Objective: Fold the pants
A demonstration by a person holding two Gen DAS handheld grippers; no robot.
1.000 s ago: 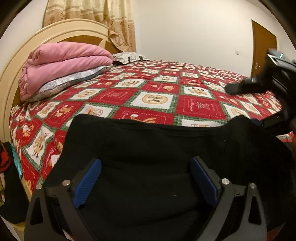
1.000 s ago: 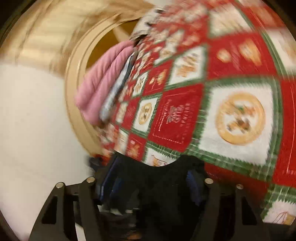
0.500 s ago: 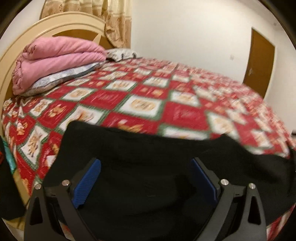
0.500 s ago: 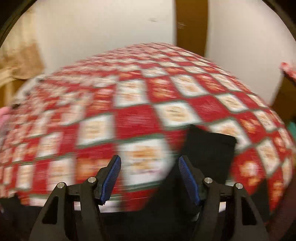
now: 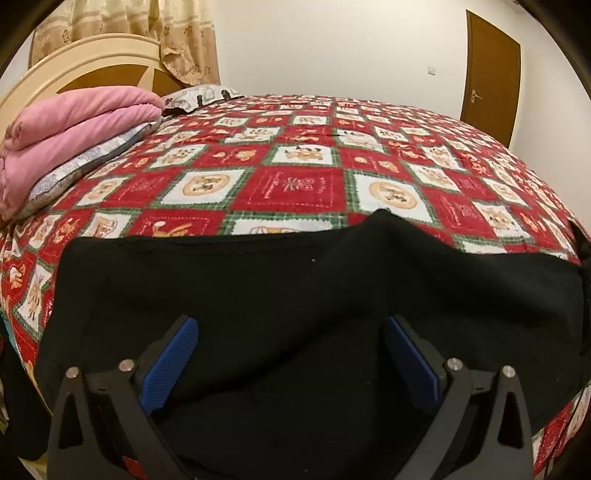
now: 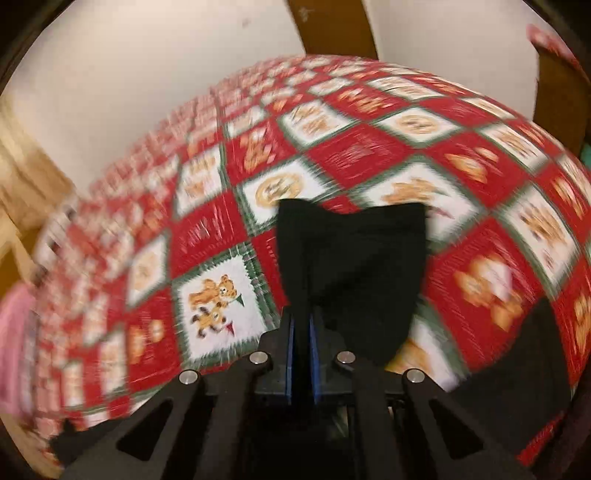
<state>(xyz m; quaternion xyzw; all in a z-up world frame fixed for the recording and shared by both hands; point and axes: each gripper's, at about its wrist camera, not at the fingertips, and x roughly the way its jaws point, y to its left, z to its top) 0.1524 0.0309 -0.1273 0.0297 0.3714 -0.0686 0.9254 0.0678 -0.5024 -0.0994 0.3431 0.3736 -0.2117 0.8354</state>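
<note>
Black pants (image 5: 280, 291) lie spread on the red patchwork bedspread (image 5: 295, 184) at the near edge of the bed. My left gripper (image 5: 291, 350) is open just above the pants, its blue pads (image 5: 170, 354) wide apart over the cloth. In the blurred right wrist view, my right gripper (image 6: 301, 325) is shut on the end of a black pant leg (image 6: 351, 258), which hangs lifted in front of the fingers above the bedspread (image 6: 221, 236).
Folded pink blankets (image 5: 70, 129) on a patterned pillow lie at the left by the cream headboard (image 5: 81, 70). A brown door (image 5: 491, 70) stands in the white far wall. Curtains (image 5: 147, 29) hang behind the headboard.
My right gripper swung round to the pant leg, closed on its end and lifted it. My left gripper stayed open over the pants, drifting slightly.
</note>
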